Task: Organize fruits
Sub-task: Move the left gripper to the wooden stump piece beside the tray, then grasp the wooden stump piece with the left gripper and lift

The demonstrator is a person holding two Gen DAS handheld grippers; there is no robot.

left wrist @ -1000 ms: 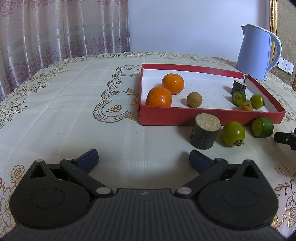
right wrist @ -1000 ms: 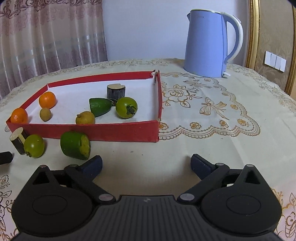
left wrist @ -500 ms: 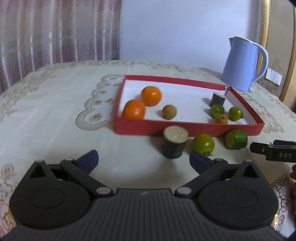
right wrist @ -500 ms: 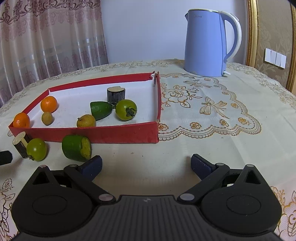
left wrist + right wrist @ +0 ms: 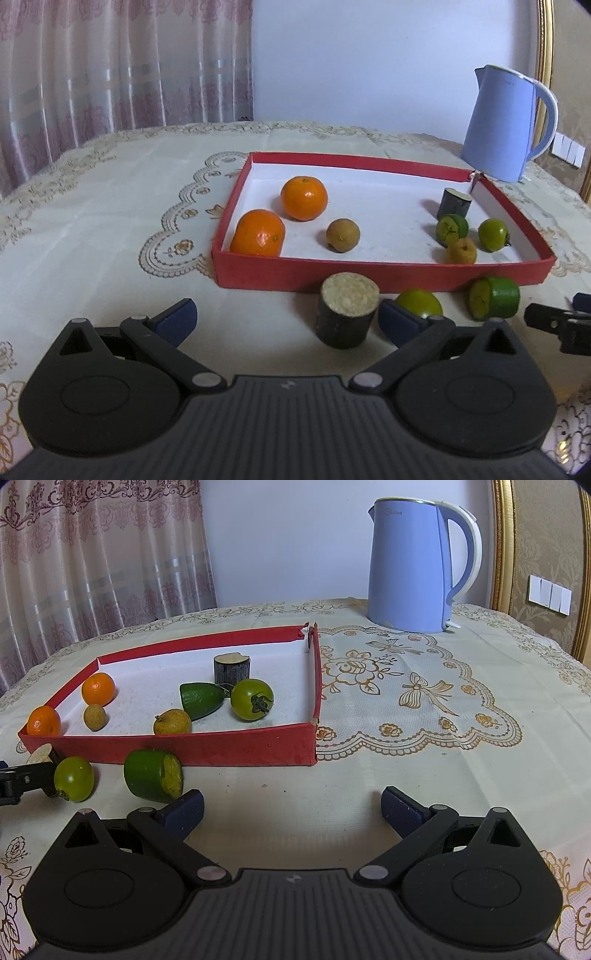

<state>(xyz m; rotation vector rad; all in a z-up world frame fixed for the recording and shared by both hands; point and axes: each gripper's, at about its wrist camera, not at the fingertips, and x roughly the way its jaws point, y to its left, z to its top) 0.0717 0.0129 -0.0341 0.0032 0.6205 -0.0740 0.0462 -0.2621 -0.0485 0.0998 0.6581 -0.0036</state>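
Right now both grippers hang low over the tablecloth point(image 5: 424, 760) with their fingers spread wide and nothing between them. The left gripper point(image 5: 286, 319) is nosed up to the dark stub point(image 5: 346, 314), which stands just outside the red tray point(image 5: 369, 275), close by the right-hand pad. The green fruit point(image 5: 419, 303) lies just beyond that pad, partly hidden behind it. The right gripper point(image 5: 291, 808) hovers over bare cloth, with the cut green piece point(image 5: 153, 774) just off its left pad.

Six more pieces sit inside the tray: two oranges point(image 5: 304, 197), two brownish fruits, two green ones, plus a second stub at the far corner.

What worries me is that crowding. If the left fingers close as they stand, the right pad could shove the green fruit and send it rolling, or tip the stub against the tray wall. The two tools are near each other too, and could knock together.

Only the right view shows the kettle point(image 5: 417, 568) whole and the bare cloth right of the tray; only the left view shows the stub's pale top face square on.
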